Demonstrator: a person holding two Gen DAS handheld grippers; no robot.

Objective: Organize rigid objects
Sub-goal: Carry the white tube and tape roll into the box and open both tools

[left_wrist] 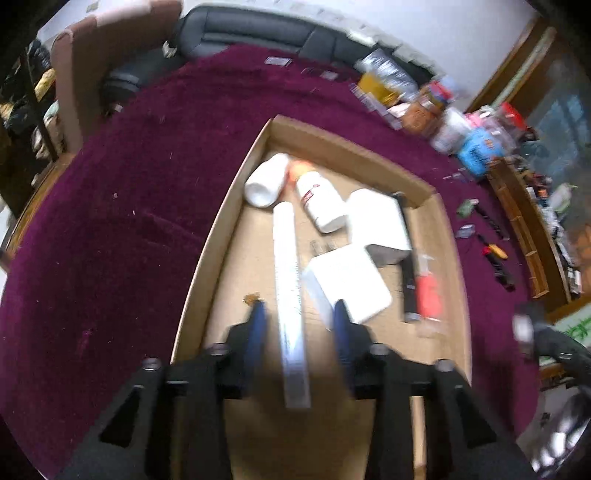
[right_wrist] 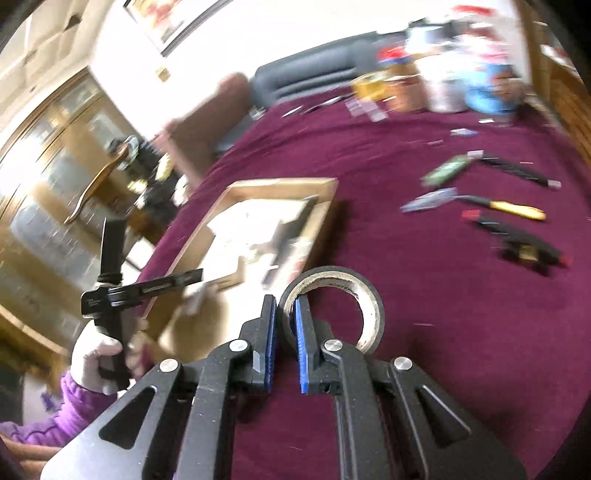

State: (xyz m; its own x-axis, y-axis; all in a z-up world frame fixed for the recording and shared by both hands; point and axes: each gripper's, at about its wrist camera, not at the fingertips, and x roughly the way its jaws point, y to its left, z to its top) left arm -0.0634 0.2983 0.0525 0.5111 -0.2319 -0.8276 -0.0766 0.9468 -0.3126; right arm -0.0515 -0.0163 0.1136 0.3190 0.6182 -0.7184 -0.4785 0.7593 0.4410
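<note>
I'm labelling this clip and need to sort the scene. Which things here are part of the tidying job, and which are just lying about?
In the job:
cardboard box
clear ruler between the open left gripper
tape roll pinched by the right gripper
white bottles

Lying about:
black sofa
clutter pile at the cloth's far edge

Left claw (left_wrist: 298,314) parted, right claw (right_wrist: 285,306) clamped
</note>
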